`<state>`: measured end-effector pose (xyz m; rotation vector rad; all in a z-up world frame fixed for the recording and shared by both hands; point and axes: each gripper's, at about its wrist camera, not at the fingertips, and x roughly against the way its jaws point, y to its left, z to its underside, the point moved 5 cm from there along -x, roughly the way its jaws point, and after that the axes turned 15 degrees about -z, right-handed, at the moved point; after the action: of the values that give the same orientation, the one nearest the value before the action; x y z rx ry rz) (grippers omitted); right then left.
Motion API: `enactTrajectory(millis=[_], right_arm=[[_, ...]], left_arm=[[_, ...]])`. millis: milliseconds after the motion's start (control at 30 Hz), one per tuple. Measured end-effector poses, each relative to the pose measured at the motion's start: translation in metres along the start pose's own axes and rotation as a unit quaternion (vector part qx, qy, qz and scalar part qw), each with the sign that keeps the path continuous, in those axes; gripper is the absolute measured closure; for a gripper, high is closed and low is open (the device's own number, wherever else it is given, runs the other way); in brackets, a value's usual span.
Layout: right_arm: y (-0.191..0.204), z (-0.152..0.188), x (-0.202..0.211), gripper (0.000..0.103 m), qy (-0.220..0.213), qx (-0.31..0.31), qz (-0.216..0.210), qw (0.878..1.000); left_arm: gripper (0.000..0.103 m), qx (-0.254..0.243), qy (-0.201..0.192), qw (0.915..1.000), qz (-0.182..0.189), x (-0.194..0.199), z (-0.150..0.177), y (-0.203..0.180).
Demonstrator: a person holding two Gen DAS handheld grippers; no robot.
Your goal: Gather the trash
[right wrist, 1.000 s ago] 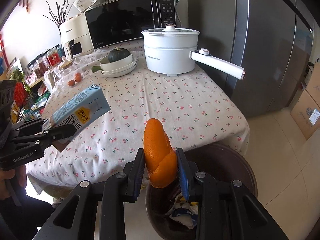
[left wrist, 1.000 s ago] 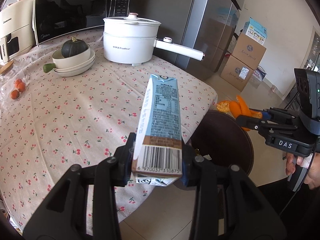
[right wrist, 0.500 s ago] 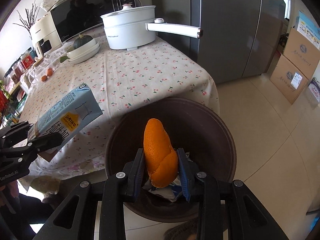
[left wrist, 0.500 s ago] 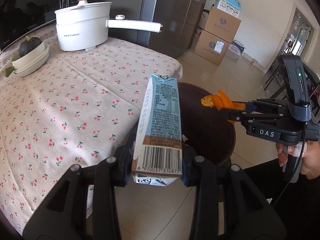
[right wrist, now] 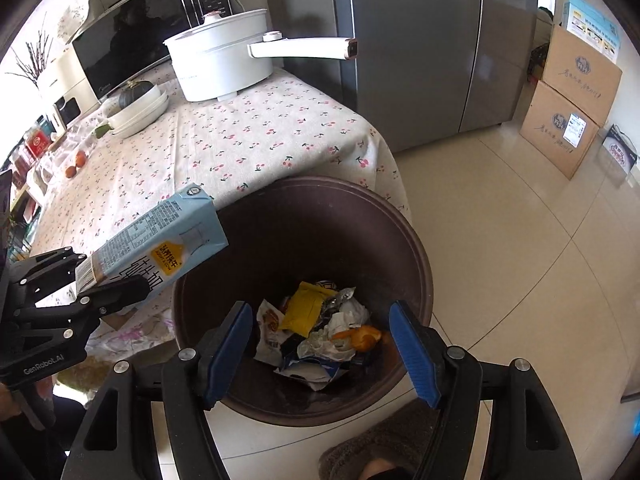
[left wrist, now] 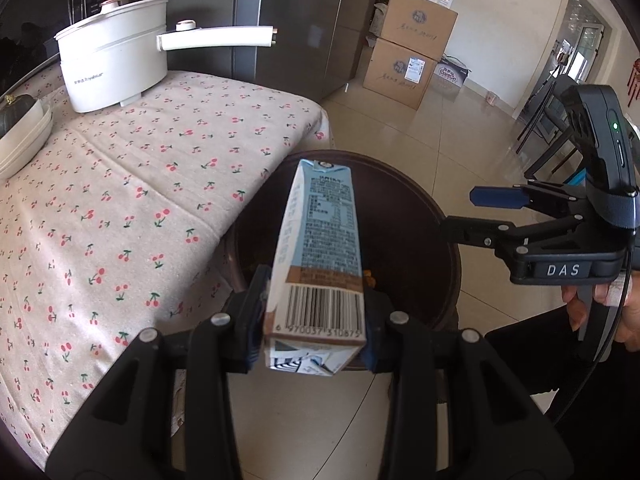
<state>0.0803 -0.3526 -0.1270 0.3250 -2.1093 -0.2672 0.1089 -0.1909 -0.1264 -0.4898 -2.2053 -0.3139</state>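
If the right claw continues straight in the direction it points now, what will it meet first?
Probably the trash heap inside the brown bin: the open right claw points into its mouth, toward the orange peel and crumpled wrappers. Depth is uncertain.

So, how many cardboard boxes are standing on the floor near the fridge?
2: a lower cardboard box on the floor and an upper cardboard box stacked on it, right of the fridge. A smaller blue carton lies on top. More could be hidden behind them.

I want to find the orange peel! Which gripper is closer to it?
Right. The right gripper hangs open just above the orange peel in the bin; the left gripper holds the milk carton by the rim.
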Motion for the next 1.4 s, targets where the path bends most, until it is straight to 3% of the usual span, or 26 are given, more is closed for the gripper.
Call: enactTrajectory(millis=[33, 100, 267, 533, 833, 1067, 1400], right_arm=[[0.0, 0.0, 0.0, 0.03, -0.001, 0.0, 0.0, 1.0], [0.0, -0.001, 0.0, 0.028, -0.002, 0.0, 0.001, 1.0], [0.005, -0.004, 0.002, 0.022, -0.009, 0.005, -0.002, 1.0], [0.041, -0.007, 0.032, 0.017, -0.052, 0.058, 0.022, 0.997], [0.112, 0.011, 0.078, 0.003, -0.117, 0.117, 0.038, 0.985], [0.145, 0.015, 0.102, 0.0, -0.178, 0.137, 0.056, 0.973], [0.152, 0.014, 0.09, 0.0, -0.174, 0.139, 0.054, 0.973]], left_arm=[[0.056, 0.0, -0.002, 1.0, -0.003, 0.0, 0.0, 0.0], [0.02, 0.009, -0.002, 0.9998, -0.019, 0.0, -0.001, 0.004], [0.007, 0.043, 0.004, 0.9947, -0.094, 0.007, 0.001, 0.028], [0.003, 0.093, 0.043, 0.9795, -0.173, 0.043, 0.026, 0.062], [0.001, 0.154, -0.023, 0.9614, -0.227, 0.122, 0.052, 0.075], [0.0, 0.181, -0.063, 0.9484, -0.253, 0.153, 0.067, 0.084], [0.0, 0.193, -0.091, 0.9398, -0.267, 0.169, 0.069, 0.093]])
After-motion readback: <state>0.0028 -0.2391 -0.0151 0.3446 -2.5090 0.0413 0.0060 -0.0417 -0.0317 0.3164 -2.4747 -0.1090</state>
